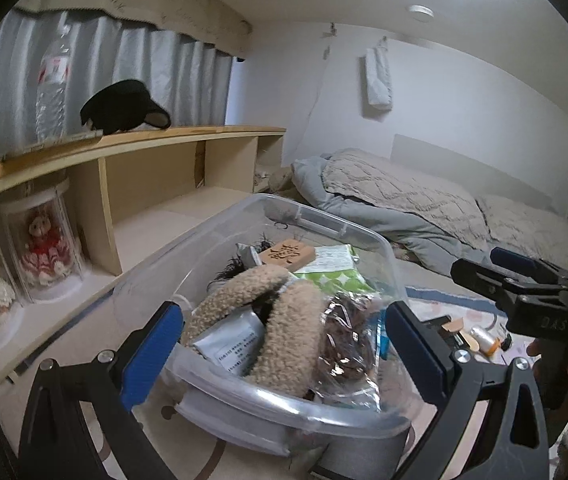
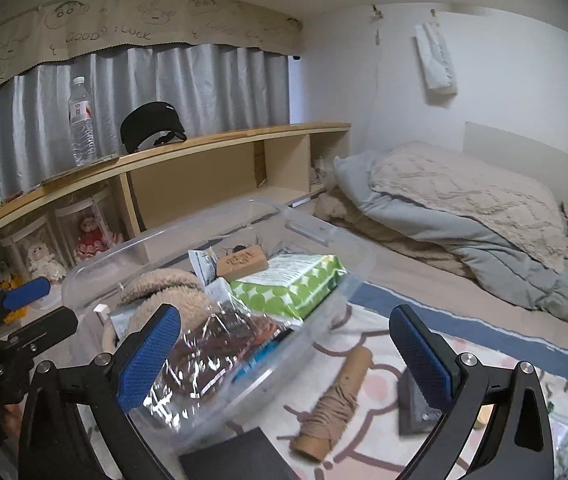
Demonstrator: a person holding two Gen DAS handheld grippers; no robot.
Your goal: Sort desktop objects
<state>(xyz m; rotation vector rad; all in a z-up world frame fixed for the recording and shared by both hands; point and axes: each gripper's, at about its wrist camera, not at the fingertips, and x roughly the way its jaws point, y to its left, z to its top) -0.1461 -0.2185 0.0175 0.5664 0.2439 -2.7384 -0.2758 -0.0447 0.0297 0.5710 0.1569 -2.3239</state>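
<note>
A clear plastic bin [image 1: 252, 398] stands on a patterned mat and holds several things. Among them are a fuzzy beige piece [image 1: 288, 332], a green tissue pack [image 1: 334, 272], a wooden block [image 1: 286, 255], a white packet [image 1: 234, 344] and a crinkly clear bag [image 1: 348, 336]. My left gripper [image 1: 284, 356] hangs open over the bin's near end, with nothing between its fingers. In the right wrist view the bin [image 2: 84, 276] lies left of centre. My right gripper [image 2: 286, 356] is open and empty above the bin's right rim and the mat. A twine spool [image 2: 336, 400] lies on the mat.
A grey flat piece [image 2: 414, 404] and a black item [image 2: 236, 456] lie on the mat, small bottles and wooden sticks [image 1: 480, 336] too. A low wooden shelf [image 2: 204, 144] carries a water bottle [image 2: 82, 124] and a black visor [image 2: 150, 124]. Bedding [image 2: 464, 208] lies behind.
</note>
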